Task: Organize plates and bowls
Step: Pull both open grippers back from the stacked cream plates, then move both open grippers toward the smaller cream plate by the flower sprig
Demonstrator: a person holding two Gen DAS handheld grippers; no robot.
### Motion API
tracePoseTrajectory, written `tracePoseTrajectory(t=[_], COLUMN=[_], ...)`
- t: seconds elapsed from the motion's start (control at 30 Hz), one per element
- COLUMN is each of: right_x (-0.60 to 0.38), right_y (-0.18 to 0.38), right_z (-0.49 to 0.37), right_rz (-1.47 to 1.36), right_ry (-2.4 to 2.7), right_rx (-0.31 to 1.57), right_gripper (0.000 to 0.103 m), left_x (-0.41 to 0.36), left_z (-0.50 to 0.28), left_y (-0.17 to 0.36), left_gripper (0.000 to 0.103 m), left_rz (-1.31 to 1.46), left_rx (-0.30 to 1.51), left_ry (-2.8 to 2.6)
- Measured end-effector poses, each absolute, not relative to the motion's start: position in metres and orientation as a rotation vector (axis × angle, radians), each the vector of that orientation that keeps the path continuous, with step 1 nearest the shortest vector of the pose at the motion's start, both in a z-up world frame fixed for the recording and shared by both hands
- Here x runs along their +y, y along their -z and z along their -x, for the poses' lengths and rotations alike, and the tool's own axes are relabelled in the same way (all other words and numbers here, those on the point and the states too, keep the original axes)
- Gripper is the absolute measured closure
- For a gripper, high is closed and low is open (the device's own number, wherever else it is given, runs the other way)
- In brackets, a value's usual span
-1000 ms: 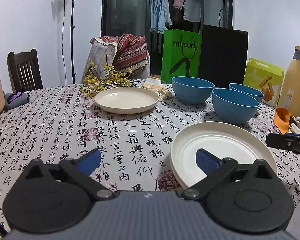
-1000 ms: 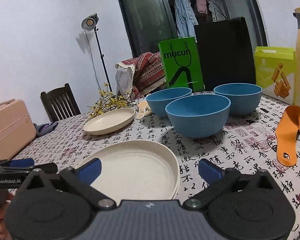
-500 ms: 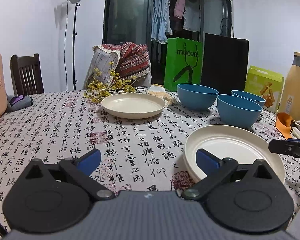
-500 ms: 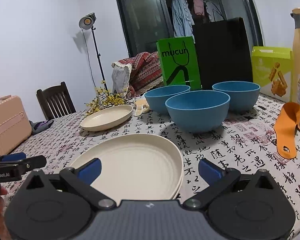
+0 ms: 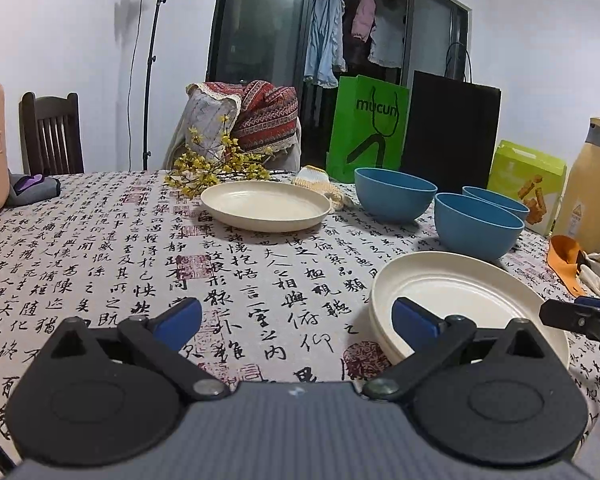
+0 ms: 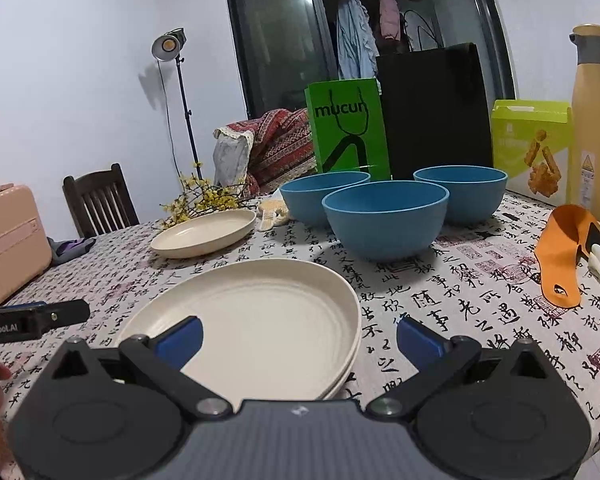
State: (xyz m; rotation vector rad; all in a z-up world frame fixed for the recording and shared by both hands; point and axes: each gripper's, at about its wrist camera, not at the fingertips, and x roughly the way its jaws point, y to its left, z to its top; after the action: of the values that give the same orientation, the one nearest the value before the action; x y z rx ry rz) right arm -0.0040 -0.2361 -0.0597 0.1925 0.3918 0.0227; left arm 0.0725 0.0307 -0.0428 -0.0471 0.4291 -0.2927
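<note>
Your left tool [image 5: 296,316] hangs low over the desk [image 5: 100,240] with its blue fingers spread wide and nothing between them. Just ahead and to its right sits a stack of cream plates [image 5: 460,300]; the tool's right finger [image 5: 414,314] overlaps the near left rim in that view, though you cannot tell whether it touches. Straight ahead, well apart from the tool, a single cream plate [image 5: 264,206] lies flat on the patterned cloth, with a spray of yellow flowers [image 5: 212,164] just behind it. Ahead and to the right stand three blue bowls [image 5: 478,226], upright and close together.

Your right tool [image 6: 298,338] is also spread wide and empty. Its left finger [image 6: 180,340] hovers over the near part of the stacked plates [image 6: 268,320], while its right finger [image 6: 420,338] is out past the rim, above bare cloth. The nearest blue bowl [image 6: 384,224] sits directly ahead of this tool, beyond the stack, with the other two just behind it on either side. An orange shoehorn [image 6: 564,256] lies ahead to the right. The tip of the left tool shows at the left edge of the right wrist view, beside the stack.
</note>
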Motion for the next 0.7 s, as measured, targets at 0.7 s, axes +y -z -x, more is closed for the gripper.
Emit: tracePoseTrajectory(t=[0.7], right_x=[-0.224], right_y=[0.049], right_z=[0.008], right_rz=[-0.18], right_ry=[-0.021], right_rx=[0.348], right_gripper=[0.0], left_x=[0.03], left_z=[-0.07], left_y=[0.038], left_gripper=[0.0], left_rz=[0.051], left_rx=[0.42], left_ry=[0.288])
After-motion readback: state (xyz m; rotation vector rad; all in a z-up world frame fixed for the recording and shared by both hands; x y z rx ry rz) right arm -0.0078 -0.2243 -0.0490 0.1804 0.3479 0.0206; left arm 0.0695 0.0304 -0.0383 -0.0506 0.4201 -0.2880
